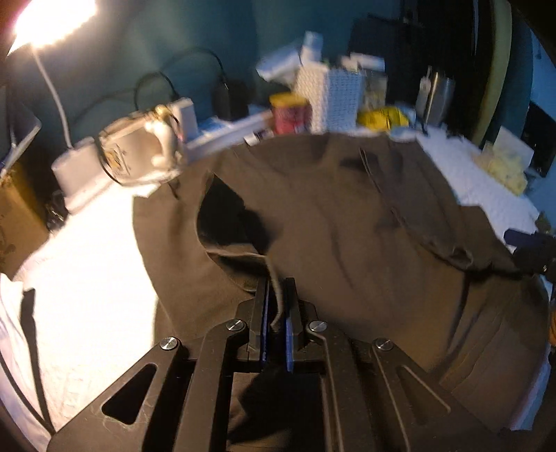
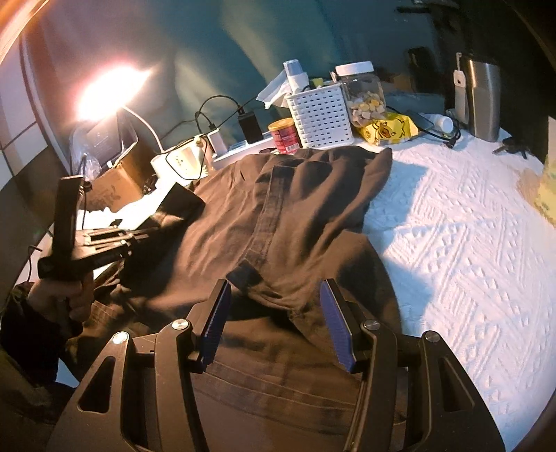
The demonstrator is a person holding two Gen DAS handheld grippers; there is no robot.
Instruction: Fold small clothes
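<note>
Left wrist view:
Garment: a dark brown shirt lies spread over a white textured cloth that covers the surface.
Left gripper: its two fingers are clenched on a raised edge of the shirt, and a thin fold of fabric runs down between the blue pads.
Shirt shape: a dark opening gapes just beyond the fingertips; a seam runs diagonally on the right half.
Background: blurred; a white mug, a red can and a white perforated basket stand behind the shirt, under a bright lamp.
Right edge: part of the right gripper shows at the shirt's far side.

Right wrist view:
Right gripper: fingers released and spread wide, hovering over the shirt's near part; whether they touch the fabric cannot be told.
Shirt: one side is folded over, with a long hem strip running up the middle.
Left gripper: at the left, held in a hand, its tip at the shirt's edge.
Behind: a jar, a yellow packet and a steel container.
</note>
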